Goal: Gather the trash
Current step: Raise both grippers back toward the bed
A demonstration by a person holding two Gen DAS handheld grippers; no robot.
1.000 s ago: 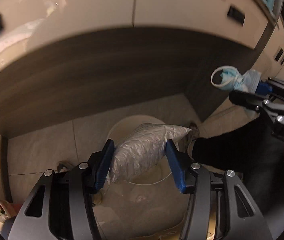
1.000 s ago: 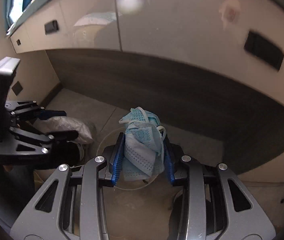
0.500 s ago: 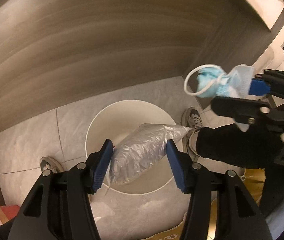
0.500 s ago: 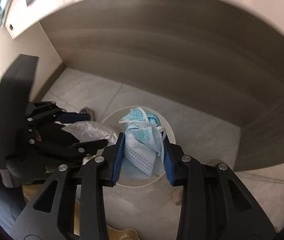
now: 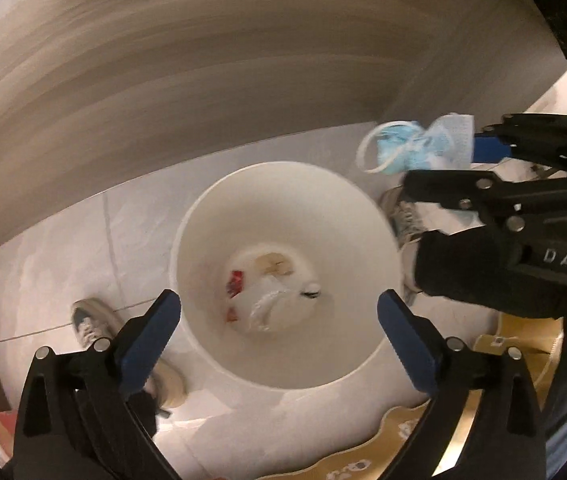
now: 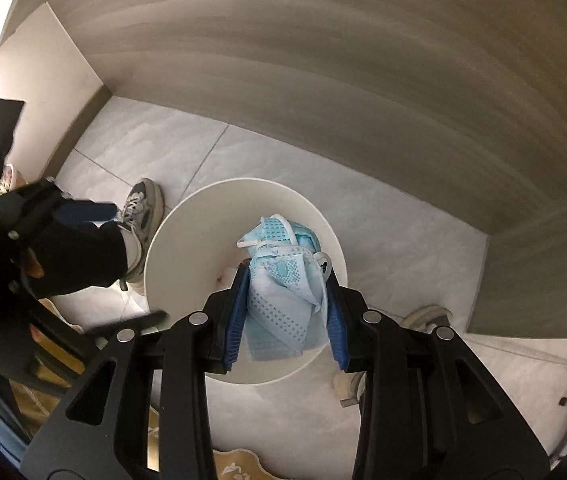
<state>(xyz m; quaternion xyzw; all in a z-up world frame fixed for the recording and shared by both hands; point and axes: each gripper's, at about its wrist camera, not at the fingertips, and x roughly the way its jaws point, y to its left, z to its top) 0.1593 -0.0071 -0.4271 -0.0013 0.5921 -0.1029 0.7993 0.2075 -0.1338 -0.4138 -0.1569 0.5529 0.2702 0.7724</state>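
Observation:
A white round trash bin (image 5: 211, 240) stands on the tiled floor below both grippers; it also shows in the right wrist view (image 6: 187, 248). My left gripper (image 5: 279, 316) is open and empty above the bin. A silvery plastic bag (image 5: 271, 304) lies at the bin's bottom with other scraps. My right gripper (image 6: 283, 300) is shut on crumpled blue face masks (image 6: 283, 288) and holds them over the bin. The masks also show in the left wrist view (image 5: 415, 148), beyond the bin's right rim.
A dark wood cabinet front (image 5: 203, 80) rises behind the bin. The person's sneakers (image 5: 91, 320) (image 6: 139, 208) stand on either side of the bin. A beige mat with a wavy edge (image 5: 403, 440) lies in front.
My left gripper has opened and the silvery bag has dropped into the bin. Both grippers have tilted down over the bin. The right gripper still holds the masks.

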